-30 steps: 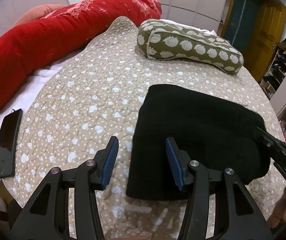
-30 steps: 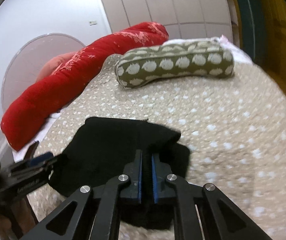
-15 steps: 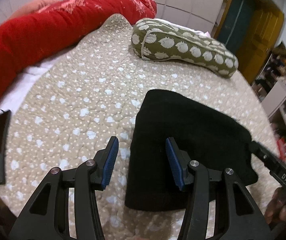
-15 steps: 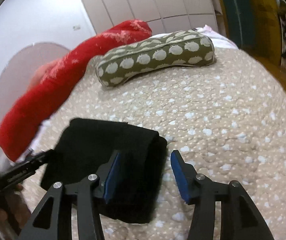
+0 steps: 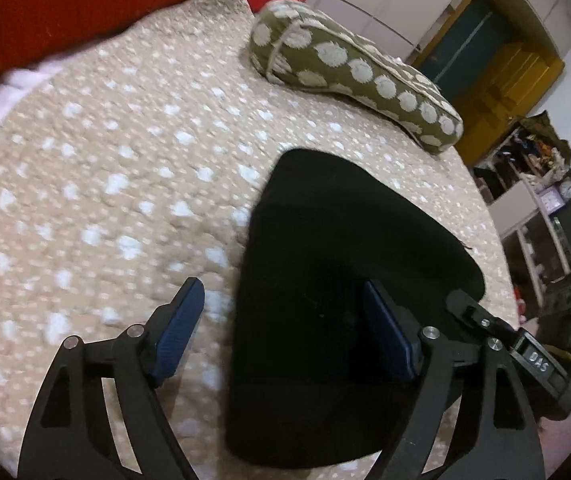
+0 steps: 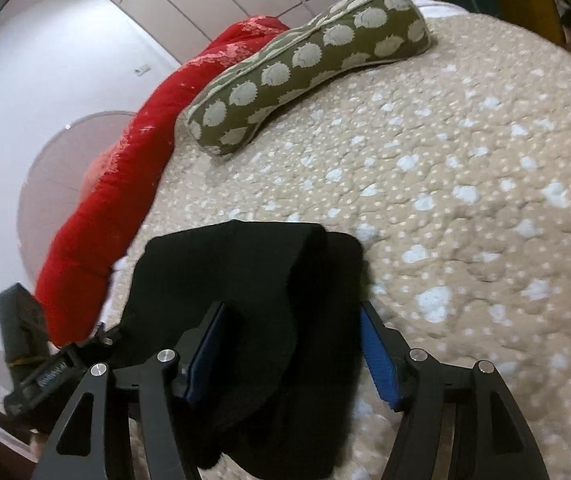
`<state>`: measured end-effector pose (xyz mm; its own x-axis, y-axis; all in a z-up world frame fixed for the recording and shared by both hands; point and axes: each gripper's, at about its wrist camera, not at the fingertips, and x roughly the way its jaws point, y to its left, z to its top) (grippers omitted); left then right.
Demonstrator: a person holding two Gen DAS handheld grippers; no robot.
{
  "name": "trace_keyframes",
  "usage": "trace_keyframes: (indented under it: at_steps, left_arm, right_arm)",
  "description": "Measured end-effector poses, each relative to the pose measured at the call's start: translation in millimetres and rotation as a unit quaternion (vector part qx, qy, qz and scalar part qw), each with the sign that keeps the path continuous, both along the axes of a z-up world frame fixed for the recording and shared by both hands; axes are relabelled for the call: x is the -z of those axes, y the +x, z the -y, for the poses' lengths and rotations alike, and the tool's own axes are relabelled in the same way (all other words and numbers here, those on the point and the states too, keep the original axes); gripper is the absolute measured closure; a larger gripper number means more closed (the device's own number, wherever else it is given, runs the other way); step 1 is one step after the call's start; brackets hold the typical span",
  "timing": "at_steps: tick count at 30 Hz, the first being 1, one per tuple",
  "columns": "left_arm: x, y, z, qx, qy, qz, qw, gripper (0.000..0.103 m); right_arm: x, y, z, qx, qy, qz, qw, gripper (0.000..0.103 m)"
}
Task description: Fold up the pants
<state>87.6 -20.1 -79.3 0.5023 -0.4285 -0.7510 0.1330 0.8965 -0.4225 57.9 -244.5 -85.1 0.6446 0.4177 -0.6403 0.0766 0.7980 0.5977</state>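
The folded black pants [image 5: 341, 288] lie flat on the bed's spotted beige quilt [image 5: 97, 184], near a green patterned pillow [image 5: 357, 76]. The left gripper [image 5: 285, 332] and right gripper [image 6: 293, 356] have just been opening; each straddles an edge of the pants, pads spread wide, holding nothing.

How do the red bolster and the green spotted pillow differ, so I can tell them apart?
The red bolster is plain red with pale flecks; the green spotted pillow is olive with big cream spots. The bolster looks longer and runs along the bed's edge; the pillow lies on the beige quilt. Both are long, soft and lie beyond the folded black pants.
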Motion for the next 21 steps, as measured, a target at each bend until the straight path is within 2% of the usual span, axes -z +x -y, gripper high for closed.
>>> trace_keyframes:
  at_steps: [2, 3, 4, 7, 9, 16, 21]
  left_arm:
    - [1, -1, 6, 0.008, -0.001, 0.004, 1.0000, 0.022]
    - [0, -2, 11, 0.015, 0.007, 0.011, 0.9998, 0.022]
    - [-1, -4, 14, 0.022, 0.010, 0.015, 0.9996, 0.029]
    - [-12, -6, 21, 0.024, 0.027, 0.026, 0.9990, 0.040]
    - [-22, -4, 24, 0.028, 0.031, 0.036, 0.9985, 0.047]
    - [-53, 29, 40, 0.035, 0.034, 0.072, 0.9962, 0.048]
    - [-45, 68, 47, 0.026, 0.044, 0.059, 0.9970, 0.048]
  right_arm:
    - [-2, 2, -4, -0.002, -0.008, 0.004, 1.000, 0.044]
    - [-4, 1, -6, -0.004, -0.013, 0.009, 1.000, 0.051]
    - [-6, 1, -8, -0.004, -0.018, 0.016, 1.000, 0.056]
    - [-16, -3, -9, -0.006, -0.029, 0.032, 0.999, 0.064]
    - [-26, -3, -4, -0.005, -0.023, 0.043, 0.999, 0.066]
    - [-61, 30, 9, 0.003, -0.050, 0.076, 0.996, 0.066]
    - [-57, 65, 15, 0.009, -0.055, 0.074, 0.996, 0.066]
